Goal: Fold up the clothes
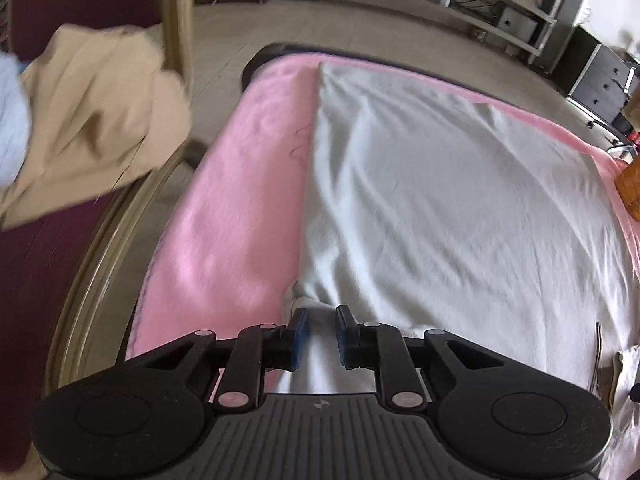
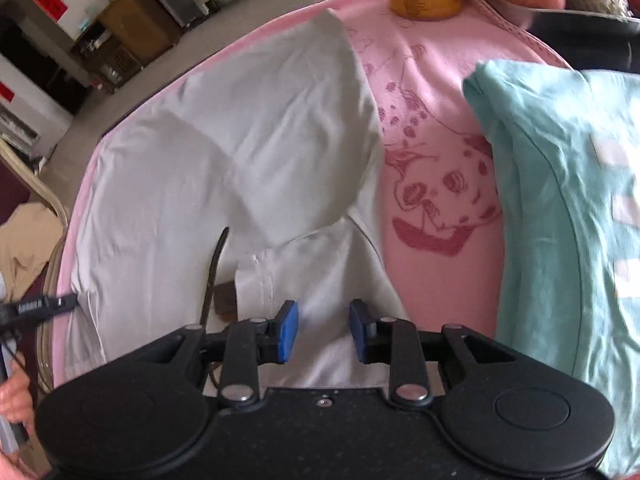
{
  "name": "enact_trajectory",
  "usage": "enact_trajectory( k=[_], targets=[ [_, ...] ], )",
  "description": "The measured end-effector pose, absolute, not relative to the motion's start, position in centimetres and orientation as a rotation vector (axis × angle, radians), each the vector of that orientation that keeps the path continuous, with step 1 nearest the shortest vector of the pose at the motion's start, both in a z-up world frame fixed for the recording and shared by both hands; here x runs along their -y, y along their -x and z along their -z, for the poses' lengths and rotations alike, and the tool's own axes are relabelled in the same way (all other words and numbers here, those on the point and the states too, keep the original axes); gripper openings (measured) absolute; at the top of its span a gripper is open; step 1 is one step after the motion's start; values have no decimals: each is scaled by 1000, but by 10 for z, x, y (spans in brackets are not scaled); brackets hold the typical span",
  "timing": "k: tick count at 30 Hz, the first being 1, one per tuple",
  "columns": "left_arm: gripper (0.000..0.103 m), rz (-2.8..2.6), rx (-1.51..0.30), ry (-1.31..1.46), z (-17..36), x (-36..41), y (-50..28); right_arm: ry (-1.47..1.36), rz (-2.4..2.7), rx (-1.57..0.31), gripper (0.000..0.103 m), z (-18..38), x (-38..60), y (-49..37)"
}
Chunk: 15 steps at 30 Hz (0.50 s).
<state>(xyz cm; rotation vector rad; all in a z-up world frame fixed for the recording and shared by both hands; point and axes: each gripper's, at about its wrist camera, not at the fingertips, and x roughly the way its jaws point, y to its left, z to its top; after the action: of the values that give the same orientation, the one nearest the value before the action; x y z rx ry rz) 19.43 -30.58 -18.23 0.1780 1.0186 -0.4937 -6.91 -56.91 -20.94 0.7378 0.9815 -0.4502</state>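
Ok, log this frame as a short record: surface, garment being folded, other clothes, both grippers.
surface: pink blanket with a printed drawing
garment: white garment, spread flat, one part folded over
other clothes: teal shirt beside it; beige cloth on a chair
left gripper: jaws apart, white fabric between the pads
right gripper: jaws apart over white fabric

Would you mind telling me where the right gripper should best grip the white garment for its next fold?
Probably the stitched hem of the white garment, just left of the right gripper. It lies flat as a free, firm edge on the pink cloth. Come from the near side, steeply from above, one finger sliding under the edge. Stay clear of the teal garment on the right.
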Motion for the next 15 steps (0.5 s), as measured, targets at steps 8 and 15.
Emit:
enact_trajectory(
  k=[8, 15],
  targets=[
    [27, 467, -922, -207, 160, 292, -159, -801, 469, -866, 29, 197, 577, 88],
    [26, 441, -923, -153, 156, 277, -136, -862, 617, -644, 24, 180, 597, 121]
  ],
)
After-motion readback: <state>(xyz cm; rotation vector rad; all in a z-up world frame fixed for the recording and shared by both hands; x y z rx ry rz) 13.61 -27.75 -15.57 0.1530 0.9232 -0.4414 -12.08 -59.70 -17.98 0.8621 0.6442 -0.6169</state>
